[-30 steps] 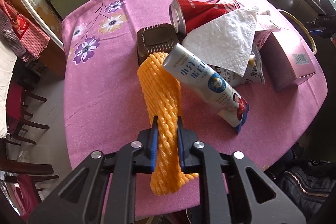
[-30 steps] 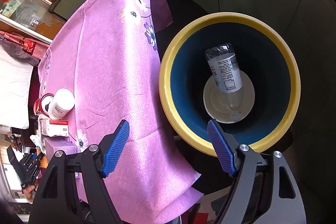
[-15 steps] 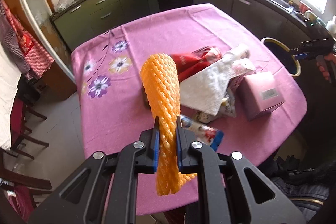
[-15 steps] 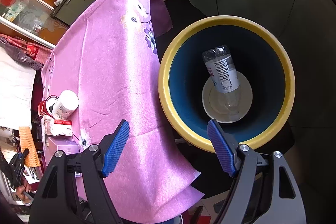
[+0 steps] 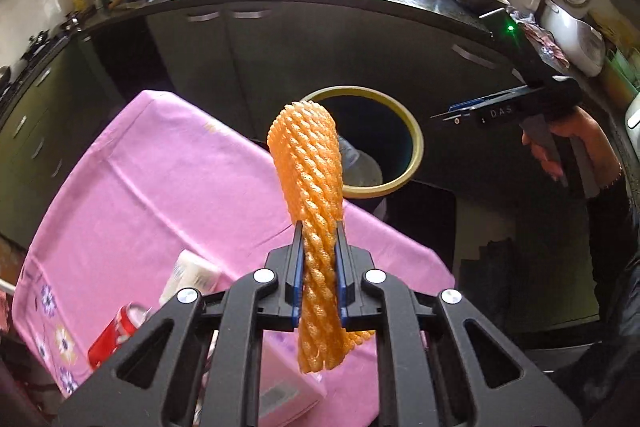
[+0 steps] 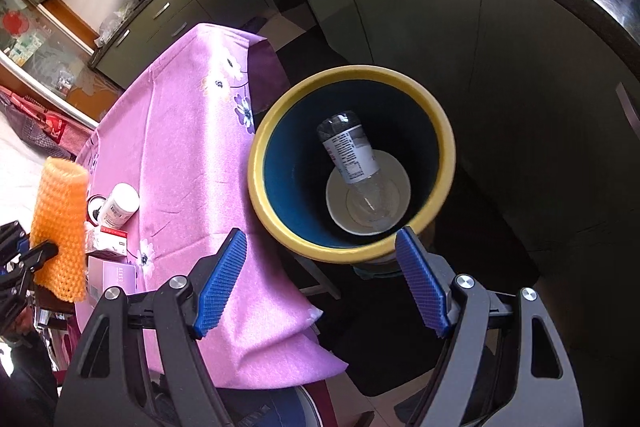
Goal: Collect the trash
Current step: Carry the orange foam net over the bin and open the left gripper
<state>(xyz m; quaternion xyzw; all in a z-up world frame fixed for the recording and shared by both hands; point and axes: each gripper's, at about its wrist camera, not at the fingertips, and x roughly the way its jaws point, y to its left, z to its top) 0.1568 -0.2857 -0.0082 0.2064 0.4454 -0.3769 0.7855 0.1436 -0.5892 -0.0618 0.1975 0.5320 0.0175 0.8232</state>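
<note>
Left wrist: left tool (image 5: 319, 269) pinching orange foam net (image 5: 310, 171) (right tool (image 6: 320, 283) spread, empty)

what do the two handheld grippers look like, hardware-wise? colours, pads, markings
Both match: black plastic linkage frames with triangular cut-outs and silver pivot bolts, each finger faced with a blue ribbed pad. Left gripper and right gripper look identical. Seen from the left wrist camera, the right unit has a pistol-style handle, white lettering and a green indicator light.

The letters "DAS" run along the right hand-held gripper (image 5: 468, 111). A pale purple box (image 6: 114, 277) on the worktop reads "NEXS". The bottle label's print is too small to read.
</note>
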